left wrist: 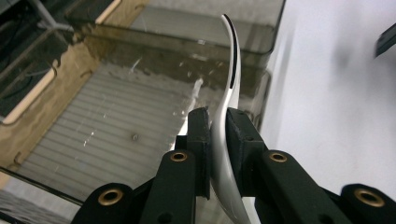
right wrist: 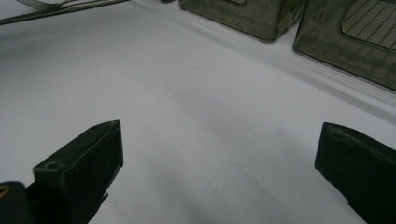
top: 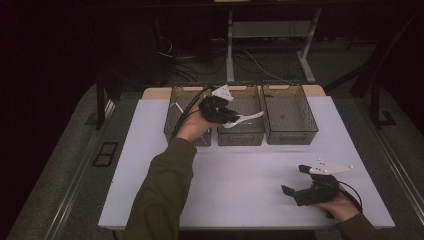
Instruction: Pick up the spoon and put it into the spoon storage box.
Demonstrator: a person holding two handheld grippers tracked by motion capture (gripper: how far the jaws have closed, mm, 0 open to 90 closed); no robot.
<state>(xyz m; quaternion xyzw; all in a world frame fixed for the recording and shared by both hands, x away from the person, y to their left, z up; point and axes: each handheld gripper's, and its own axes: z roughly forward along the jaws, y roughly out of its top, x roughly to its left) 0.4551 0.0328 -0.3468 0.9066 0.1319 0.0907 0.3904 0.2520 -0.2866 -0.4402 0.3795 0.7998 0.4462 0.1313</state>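
Left gripper is out over the row of bins, and it has a white plastic spoon clamped flat between its jaws. From the left gripper view the grip is clear: the two black pads press on either side of the white plastic spoon partway along its length, one end curving up and away past the fingertips, the other end running down between the jaw arms toward the camera. The spoon stands edge-on there, thin and bowed. From the high view it sticks out sideways from the jaws, toward the right, hanging above the middle bin. Below the jaws in the left gripper view lies the ribbed floor of a smoky, see-through bin, and the spoon is held up clear of it, not resting on anything. The left bin sits partly under the person's hand, the right bin stands just beside the middle one. Over at the near right corner of the white table, the right gripper sits low in the person's hand, jaws spread wide apart with only bare tabletop between them
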